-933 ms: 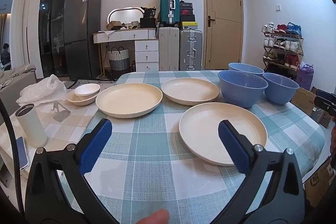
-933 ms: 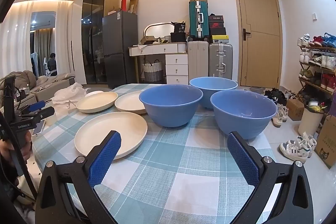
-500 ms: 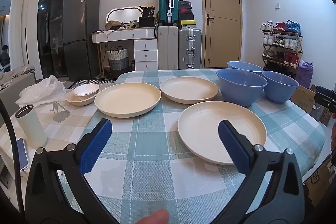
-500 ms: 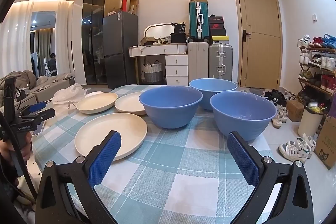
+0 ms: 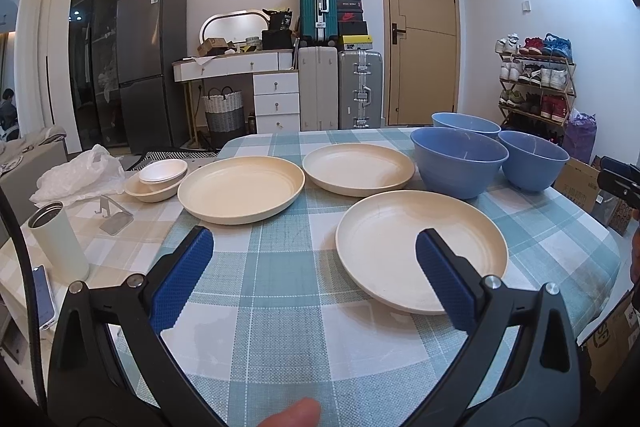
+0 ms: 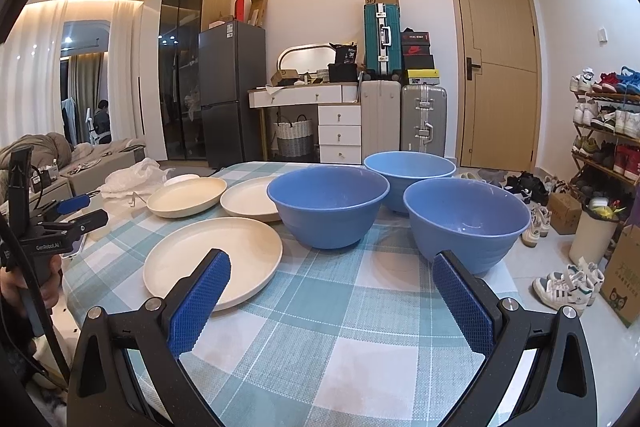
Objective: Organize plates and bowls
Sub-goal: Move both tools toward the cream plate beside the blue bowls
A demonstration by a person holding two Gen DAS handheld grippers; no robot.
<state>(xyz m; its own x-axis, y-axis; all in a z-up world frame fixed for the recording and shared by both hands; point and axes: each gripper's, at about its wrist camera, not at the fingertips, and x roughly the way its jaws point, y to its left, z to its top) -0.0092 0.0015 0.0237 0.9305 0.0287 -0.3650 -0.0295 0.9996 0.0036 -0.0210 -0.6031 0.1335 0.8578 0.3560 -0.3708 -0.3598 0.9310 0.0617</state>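
Three cream plates lie on the checked tablecloth: a near one [image 5: 420,255], a left one [image 5: 240,193] and a far one [image 5: 358,173]. Three blue bowls stand to the right: a middle one [image 5: 458,161], a right one [image 5: 532,165] and a far one [image 5: 466,125]. My left gripper [image 5: 314,277] is open and empty, low over the table before the near plate. My right gripper [image 6: 330,295] is open and empty, in front of the bowls [image 6: 328,209] [image 6: 464,223] and the near plate [image 6: 212,259].
Small cream bowls [image 5: 158,179], a white tumbler [image 5: 60,241], a phone stand [image 5: 114,217], a phone [image 5: 42,297] and a plastic bag [image 5: 78,177] sit at the table's left. The table edge [image 5: 608,259] drops off at the right. Boxes and shoes lie on the floor there.
Both grippers have barely moved; the left view has shifted very slightly. Both stay open and empty.
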